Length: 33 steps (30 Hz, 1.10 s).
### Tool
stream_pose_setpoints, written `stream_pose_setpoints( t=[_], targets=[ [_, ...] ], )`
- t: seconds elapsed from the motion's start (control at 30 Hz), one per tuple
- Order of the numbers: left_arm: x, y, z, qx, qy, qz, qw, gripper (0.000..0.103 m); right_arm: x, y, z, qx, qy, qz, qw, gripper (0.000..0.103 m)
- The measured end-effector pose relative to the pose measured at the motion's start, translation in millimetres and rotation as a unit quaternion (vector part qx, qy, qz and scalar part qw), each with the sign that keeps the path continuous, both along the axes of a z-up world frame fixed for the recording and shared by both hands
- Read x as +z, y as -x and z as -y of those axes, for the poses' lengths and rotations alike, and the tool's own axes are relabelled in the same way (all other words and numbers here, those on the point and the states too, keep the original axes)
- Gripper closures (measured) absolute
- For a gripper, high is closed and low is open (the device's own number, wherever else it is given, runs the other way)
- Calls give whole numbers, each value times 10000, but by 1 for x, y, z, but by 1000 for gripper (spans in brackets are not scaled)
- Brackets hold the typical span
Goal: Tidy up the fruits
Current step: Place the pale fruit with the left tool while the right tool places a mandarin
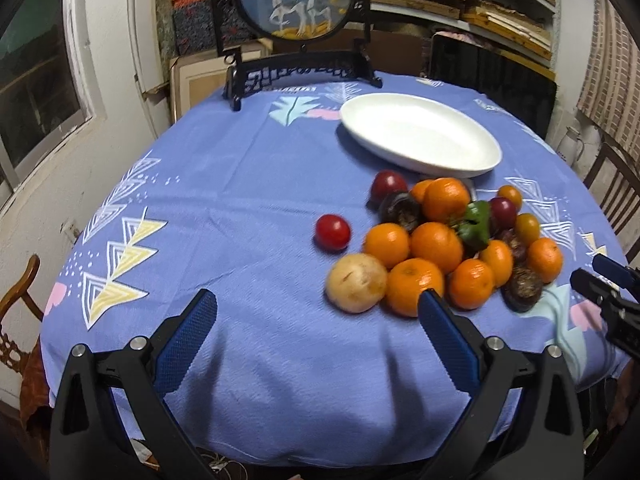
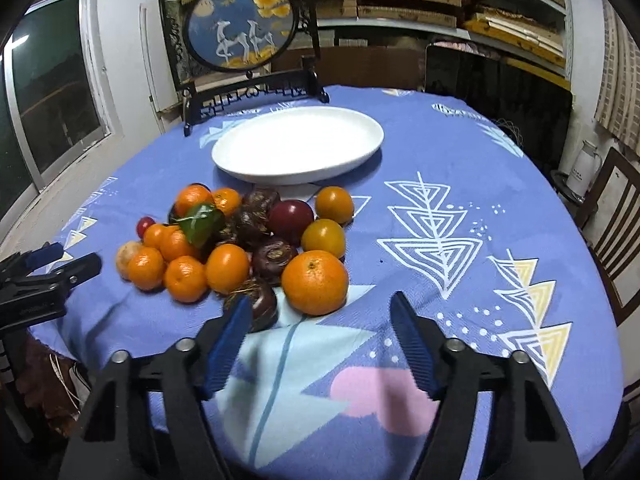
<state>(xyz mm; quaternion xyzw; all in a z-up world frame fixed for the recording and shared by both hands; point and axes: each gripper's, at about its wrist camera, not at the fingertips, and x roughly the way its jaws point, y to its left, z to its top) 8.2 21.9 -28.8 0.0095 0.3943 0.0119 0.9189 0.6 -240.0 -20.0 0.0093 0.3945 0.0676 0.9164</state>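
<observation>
Surface: round table under a periwinkle-blue tablecloth printed with white line-drawn triangle stacks, yellow-filled triangles, pale blue shapes and pink patches; cloth hangs over the near edge with soft folds. Room: white wall with a dark window on the left; shelving across the back packed with flat boxes and boards; wooden chair and a white jug at right. At the table's far edge stands a dark carved stand holding a round picture: white deer on blue with yellow foliage. No legible writing or brand anywhere; the fretwork on the stand base is too blurred to read. White oval plate sits beyond the fruit, nothing on it. Fruit pile lies on the cloth just in front of the plate: many oranges, dark brown-purple round fruits, red-purple plums, yellowish-orange fruits, a green leaf or pepper piece on top. A pale yellow-brown fruit touches the pile's left edge; a small red fruit sits slightly apart on the left. Largest orange is nearest the right gripper. Left gripper: fingers spread wide, holding nothing, low over the cloth left of the pile. Right gripper: fingers spread wide, holding nothing, tips just short of the large orange.
</observation>
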Motion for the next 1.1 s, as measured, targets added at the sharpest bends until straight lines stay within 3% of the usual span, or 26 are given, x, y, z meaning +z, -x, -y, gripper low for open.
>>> stream_pose_setpoints(
  t=[0.23, 0.3, 0.53, 0.63, 0.9, 0.97, 1.03, 1.1],
  targets=[
    [-16, -6, -12, 81, -18, -213, 9997, 5, -17, -32, -4, 7, -138, -304, 9994, 44],
    [-20, -9, -11, 38, -74, -275, 9996, 4, -23, -41, -6, 47, -233, -423, 9988, 56],
    [-29, -23, -6, -64, -206, -376, 9991, 4, -29, -45, -1, 134, -485, -460, 9977, 57],
    [-33, -30, -4, -127, -308, -397, 9987, 4, -21, -38, 10, 110, -817, -343, 9960, 57],
    [-38, -48, -2, -554, -354, -353, 9972, 5, -17, -28, 19, 54, -885, -342, 9955, 57],
    [-40, -49, -5, -786, -212, -338, 9961, 8, -19, -28, 17, 88, -911, -403, 9950, 57],
    [-41, -49, -7, -1111, -33, -345, 9932, 27, -19, -28, 17, 95, -928, -411, 9948, 57],
    [-41, -48, -8, -1352, 18, -376, 9901, 30, -17, -28, 16, 93, -906, -379, 9951, 57]
  ],
)
